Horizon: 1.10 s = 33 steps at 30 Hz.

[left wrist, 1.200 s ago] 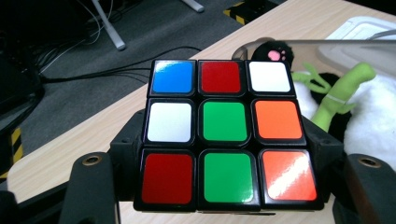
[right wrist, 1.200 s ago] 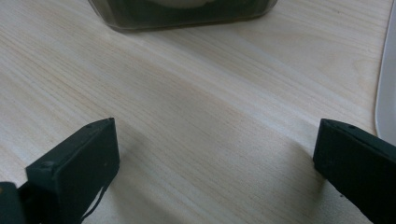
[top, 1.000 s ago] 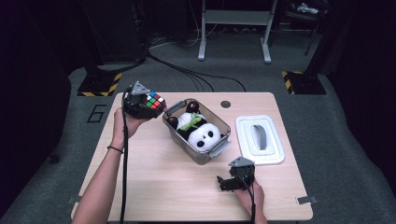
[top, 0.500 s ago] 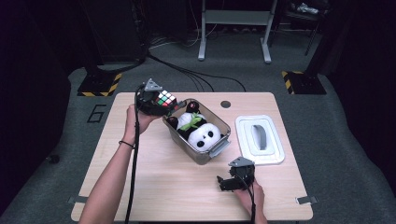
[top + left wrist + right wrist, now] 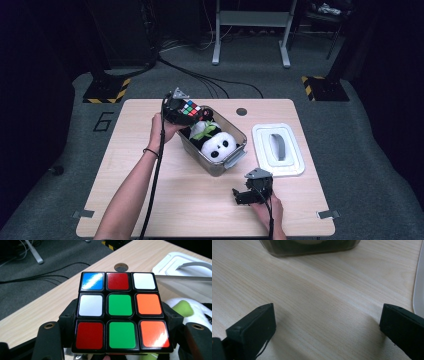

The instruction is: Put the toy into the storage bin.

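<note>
My left gripper point(image 5: 192, 112) is shut on a scrambled colour cube point(image 5: 190, 108), held over the far left end of a clear plastic bin point(image 5: 216, 167). In the left gripper view the cube point(image 5: 120, 311) sits between the two black jaws, with red, green, orange, white and blue stickers facing the camera. Inside the bin lies a panda plush point(image 5: 219, 146) with a green leaf, also seen as a white and green plush point(image 5: 186, 308) behind the cube. My right gripper point(image 5: 239, 195) rests open on the table near the front edge, nothing between its jaws point(image 5: 324, 327).
A white bin lid point(image 5: 278, 149) with a grey handle lies on the table right of the bin. A round cable hole point(image 5: 242, 111) is in the table near its far edge. Bare wood spreads left of and in front of the bin. Cables and stands are on the floor beyond.
My left gripper has carried the cube rightward from the table's left part to above the bin's far left end. The right gripper has stayed put.
</note>
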Motion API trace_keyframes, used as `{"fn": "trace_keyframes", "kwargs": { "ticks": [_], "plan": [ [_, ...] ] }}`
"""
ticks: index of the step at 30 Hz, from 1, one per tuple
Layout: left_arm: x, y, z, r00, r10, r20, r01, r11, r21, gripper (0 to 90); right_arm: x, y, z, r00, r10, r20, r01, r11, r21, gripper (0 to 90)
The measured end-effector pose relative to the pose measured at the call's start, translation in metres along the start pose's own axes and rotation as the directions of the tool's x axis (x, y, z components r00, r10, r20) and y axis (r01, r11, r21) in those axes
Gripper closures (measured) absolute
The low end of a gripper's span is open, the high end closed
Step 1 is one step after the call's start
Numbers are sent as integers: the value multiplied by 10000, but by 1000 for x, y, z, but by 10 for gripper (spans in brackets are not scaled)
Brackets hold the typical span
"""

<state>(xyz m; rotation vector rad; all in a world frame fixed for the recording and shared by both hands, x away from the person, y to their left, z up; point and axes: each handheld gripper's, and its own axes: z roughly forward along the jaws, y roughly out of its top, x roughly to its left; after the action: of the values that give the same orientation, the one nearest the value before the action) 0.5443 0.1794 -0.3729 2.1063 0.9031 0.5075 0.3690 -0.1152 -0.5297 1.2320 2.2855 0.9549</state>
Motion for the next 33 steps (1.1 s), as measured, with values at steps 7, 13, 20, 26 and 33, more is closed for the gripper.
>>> {"fn": "trace_keyframes", "kwargs": {
  "ticks": [7,13,20,26,33],
  "plan": [
    [-6,-2,17,9999,155,76,-159,9986,501,338,0,0,0,10000,34,-56,-34,10000,18,0],
    [-15,-5,24,9969,640,-453,-600,9946,843,270,0,0,0,10000,36,-60,-36,10000,21,0],
    [-13,-4,14,9955,693,-640,-655,9961,589,205,0,0,0,10000,38,-49,-38,10000,17,0],
    [-11,-2,4,9940,797,-746,-776,9965,296,243,0,0,0,10000,8,-21,-8,10000,20,0],
    [-9,-4,7,9939,865,-685,-834,9954,462,288,0,0,0,10000,37,-46,-37,10000,13,0]
  ]
}}
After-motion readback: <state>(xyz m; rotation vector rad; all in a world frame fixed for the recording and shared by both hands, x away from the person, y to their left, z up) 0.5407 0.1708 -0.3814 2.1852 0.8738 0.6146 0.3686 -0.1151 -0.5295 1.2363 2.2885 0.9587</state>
